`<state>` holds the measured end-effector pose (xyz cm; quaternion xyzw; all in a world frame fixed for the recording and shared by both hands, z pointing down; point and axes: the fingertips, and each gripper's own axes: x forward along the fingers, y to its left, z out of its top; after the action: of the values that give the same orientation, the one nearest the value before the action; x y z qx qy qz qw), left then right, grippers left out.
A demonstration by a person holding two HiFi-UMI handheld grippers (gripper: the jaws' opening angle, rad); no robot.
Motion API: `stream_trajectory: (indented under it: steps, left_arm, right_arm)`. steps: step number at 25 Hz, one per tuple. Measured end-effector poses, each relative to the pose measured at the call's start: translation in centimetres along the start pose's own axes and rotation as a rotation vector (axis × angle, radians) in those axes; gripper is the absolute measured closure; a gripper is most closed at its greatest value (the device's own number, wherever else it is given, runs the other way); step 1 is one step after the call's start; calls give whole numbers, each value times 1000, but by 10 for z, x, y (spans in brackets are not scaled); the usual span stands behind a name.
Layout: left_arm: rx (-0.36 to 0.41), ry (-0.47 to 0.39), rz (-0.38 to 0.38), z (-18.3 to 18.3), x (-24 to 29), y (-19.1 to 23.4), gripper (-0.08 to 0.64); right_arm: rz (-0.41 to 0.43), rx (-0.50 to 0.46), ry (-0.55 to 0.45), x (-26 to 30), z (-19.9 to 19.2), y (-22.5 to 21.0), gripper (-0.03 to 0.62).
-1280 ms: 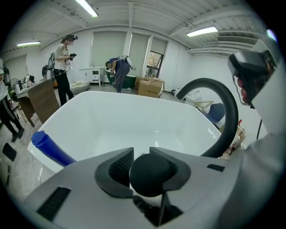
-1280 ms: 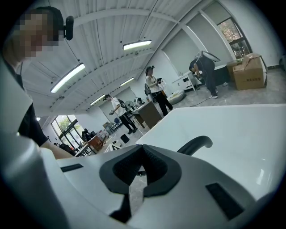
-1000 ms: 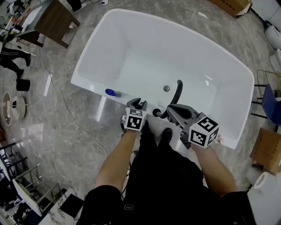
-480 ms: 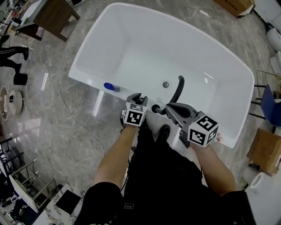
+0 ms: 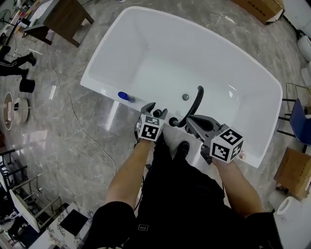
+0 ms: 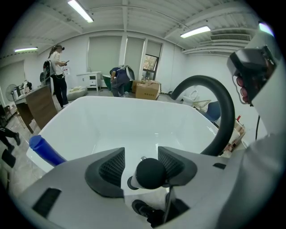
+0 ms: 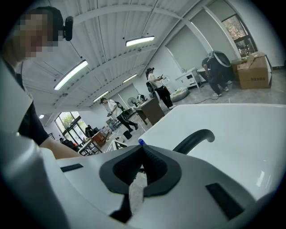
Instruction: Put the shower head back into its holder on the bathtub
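**Left jaws spread around the shower head at the tub's near rim**

Lowest in the head view are the person's two forearms, one to each gripper. The left gripper [image 5: 156, 112], just left of centre, has just been opening its jaws. In the left gripper view [image 6: 142, 157] they stand wide apart. The shower head [image 6: 151, 173] rises between them as a black rounded end on a pale collar. Neither ribbed pad presses on it. In the head view it is a small dark shape [image 5: 157, 114] at the near rim of the bathtub [image 5: 160, 53].

The right gripper [image 5: 190, 120] sits right of centre at the same rim. In the right gripper view [image 7: 143, 153] its pads meet at the tips, with nothing caught between them.

A black curved spout [image 5: 195, 103] arches up from the rim between the two grippers and bends over the basin. It fills the right side of the left gripper view [image 6: 225, 116]. A blue cylinder [image 5: 125, 97] lies on the rim to the left of the left gripper, and shows at lower left in that gripper's view [image 6: 44, 151].

Inside the white tub a round metal drain [image 5: 185, 97] sits on the floor, just above the spout's base in the frame.

Beyond the tub, on grey marbled floor, a brown table [image 5: 63, 22] stands at the upper left. A cardboard box [image 5: 255, 6] lies at the top right edge; its contents cannot be seen.
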<state>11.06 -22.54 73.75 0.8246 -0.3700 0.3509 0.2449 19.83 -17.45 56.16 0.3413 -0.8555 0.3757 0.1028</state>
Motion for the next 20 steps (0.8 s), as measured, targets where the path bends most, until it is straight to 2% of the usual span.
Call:
stream_trajectory:
  steps: [11,20]
  left_arm:
    - [-13,-86,102,22,-44,8,311]
    - [-64,-211,153,51,-100,-3,331]
  right_arm:
    - [69,-43,-37,-16,12,19,575]
    - [135,-68,-92,-38,14,41,575]
